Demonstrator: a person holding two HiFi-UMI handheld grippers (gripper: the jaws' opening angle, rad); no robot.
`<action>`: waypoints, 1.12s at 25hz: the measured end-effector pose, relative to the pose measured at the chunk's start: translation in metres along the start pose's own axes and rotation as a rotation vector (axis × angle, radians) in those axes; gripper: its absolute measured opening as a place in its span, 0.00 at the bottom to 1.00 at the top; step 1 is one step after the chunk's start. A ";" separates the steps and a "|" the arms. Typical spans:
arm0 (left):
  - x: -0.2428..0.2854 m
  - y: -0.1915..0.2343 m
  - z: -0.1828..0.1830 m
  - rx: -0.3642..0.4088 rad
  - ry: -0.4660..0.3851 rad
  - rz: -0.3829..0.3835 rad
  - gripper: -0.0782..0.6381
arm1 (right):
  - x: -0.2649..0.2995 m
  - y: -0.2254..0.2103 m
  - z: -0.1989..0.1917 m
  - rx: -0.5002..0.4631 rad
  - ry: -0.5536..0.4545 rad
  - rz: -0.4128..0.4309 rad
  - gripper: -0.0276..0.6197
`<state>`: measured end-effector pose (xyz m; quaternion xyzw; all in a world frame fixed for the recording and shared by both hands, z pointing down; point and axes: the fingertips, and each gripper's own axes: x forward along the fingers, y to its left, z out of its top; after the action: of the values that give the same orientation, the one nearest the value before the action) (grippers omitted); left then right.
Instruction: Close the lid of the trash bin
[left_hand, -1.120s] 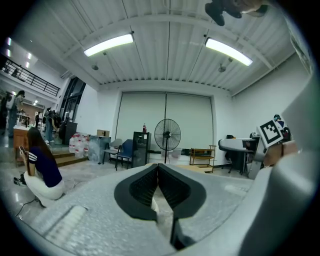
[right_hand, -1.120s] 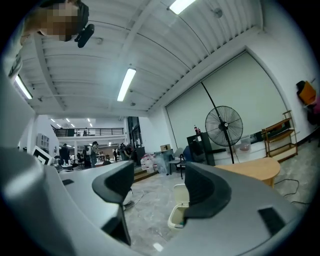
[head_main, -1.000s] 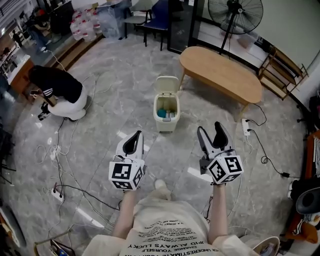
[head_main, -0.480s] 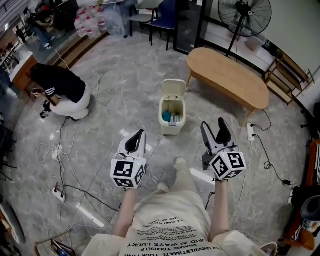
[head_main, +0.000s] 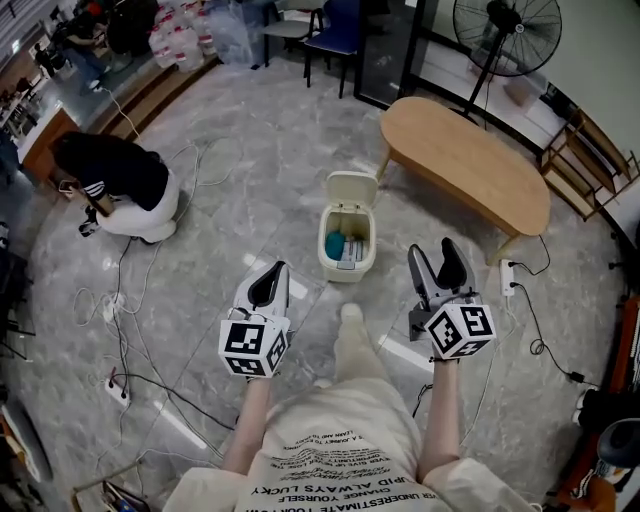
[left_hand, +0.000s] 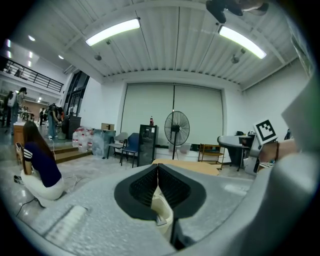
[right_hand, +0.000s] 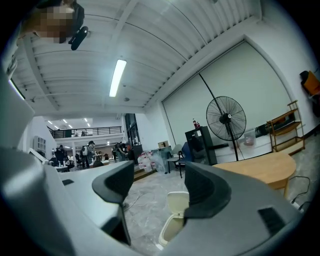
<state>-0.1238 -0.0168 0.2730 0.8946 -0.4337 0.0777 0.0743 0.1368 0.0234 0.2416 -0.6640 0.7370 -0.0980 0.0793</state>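
— Grey marble floor (head_main: 250, 170); where's the trash bin (head_main: 347, 262)?
— Ahead of both grippers, well apart from them. Its lid (head_main: 352, 190) is tipped up and open, with rubbish inside.
— Grippers?
— Left gripper (head_main: 267, 283) has its jaws pressed together on nothing. Right gripper (head_main: 437, 268) has them apart, empty.
— Step?
— Approach, I'd judge. Next, reach behind the lid and push it down. Wooden table (head_main: 470, 160) lies beyond.

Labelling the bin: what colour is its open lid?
The lid is cream, like the trash bin itself; head view shows it best.
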 end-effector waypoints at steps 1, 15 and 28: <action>0.011 0.003 0.000 -0.003 0.007 0.003 0.14 | 0.010 -0.006 0.000 0.005 0.003 0.001 0.51; 0.147 0.030 0.010 -0.074 0.086 0.049 0.14 | 0.159 -0.069 -0.009 -0.060 0.167 0.126 0.51; 0.243 0.067 -0.006 -0.115 0.153 0.107 0.14 | 0.267 -0.097 -0.052 -0.129 0.316 0.266 0.51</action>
<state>-0.0283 -0.2422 0.3327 0.8559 -0.4777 0.1246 0.1539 0.1898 -0.2498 0.3194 -0.5411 0.8261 -0.1423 -0.0674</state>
